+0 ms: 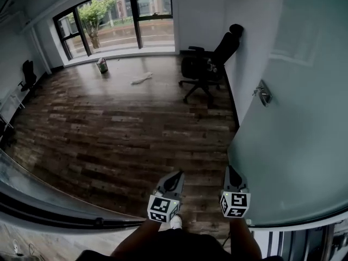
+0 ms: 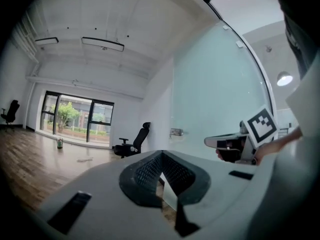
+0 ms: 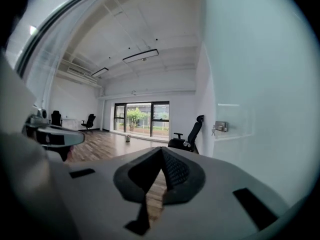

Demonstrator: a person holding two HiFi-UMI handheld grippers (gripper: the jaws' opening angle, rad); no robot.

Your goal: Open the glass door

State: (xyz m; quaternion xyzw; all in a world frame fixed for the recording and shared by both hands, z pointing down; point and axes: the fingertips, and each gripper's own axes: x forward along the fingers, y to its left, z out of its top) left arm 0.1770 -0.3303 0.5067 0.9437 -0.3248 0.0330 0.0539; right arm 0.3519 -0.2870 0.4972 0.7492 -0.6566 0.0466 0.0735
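At the far left a small black chair [image 1: 28, 75] stands by the white wall, and beyond it a wide dark-framed window [image 1: 117, 18] shows trees outside. On the floor below the window sits a small can [image 1: 102, 65], with a pale scrap [image 1: 141, 79] lying a little to its right, both well apart from everything else. Low in the head view the left tool [image 1: 175, 175] points out over the wooden floor [image 1: 119, 129]; its jaws meet at the tips with nothing between them. Farther back, a black office chair [image 1: 209, 64] stands on its castors against the white wall, just past the door's far edge. The right tool [image 1: 231, 170] is held just beside the left one, its jaws likewise pressed together and empty, close to the door; whether it touches the glass cannot be told. The glass door [image 1: 293, 118], frosted and pale green, fills the right side and carries a metal handle [image 1: 263, 93] partway up its face, well ahead of both tools. The floor is dark plank wood, the walls and ceiling white, with long ceiling lights [image 2: 102, 44].
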